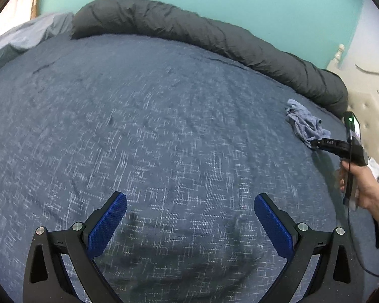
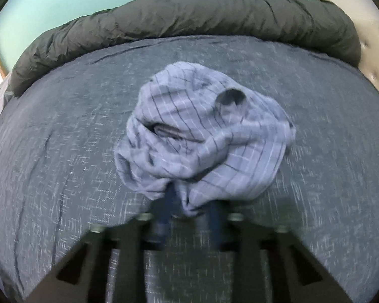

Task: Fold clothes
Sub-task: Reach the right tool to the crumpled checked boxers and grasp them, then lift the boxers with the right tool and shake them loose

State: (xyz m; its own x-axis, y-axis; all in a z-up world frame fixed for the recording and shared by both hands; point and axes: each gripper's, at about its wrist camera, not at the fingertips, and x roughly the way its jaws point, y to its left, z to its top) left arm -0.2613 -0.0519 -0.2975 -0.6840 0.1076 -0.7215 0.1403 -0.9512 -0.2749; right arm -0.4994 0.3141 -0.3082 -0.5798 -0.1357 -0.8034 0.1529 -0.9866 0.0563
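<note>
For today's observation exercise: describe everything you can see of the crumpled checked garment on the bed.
The checked garment is pale blue-grey woven cloth with thin dark and white lines. It lies unfolded, bunched in a rumpled heap with deep folds and a dark opening near its top. It rests on the dark blue bedspread, in front of the rolled grey duvet. The right gripper is shut on its near edge.

One crumpled checked garment [image 2: 204,136] lies on one bed [image 1: 164,116]. One dark rolled duvet [image 1: 202,35] runs along the upper frame. Two grippers: left [image 1: 190,217], right [image 2: 189,209]. One hand [image 1: 363,186] shows, lower right.
</note>
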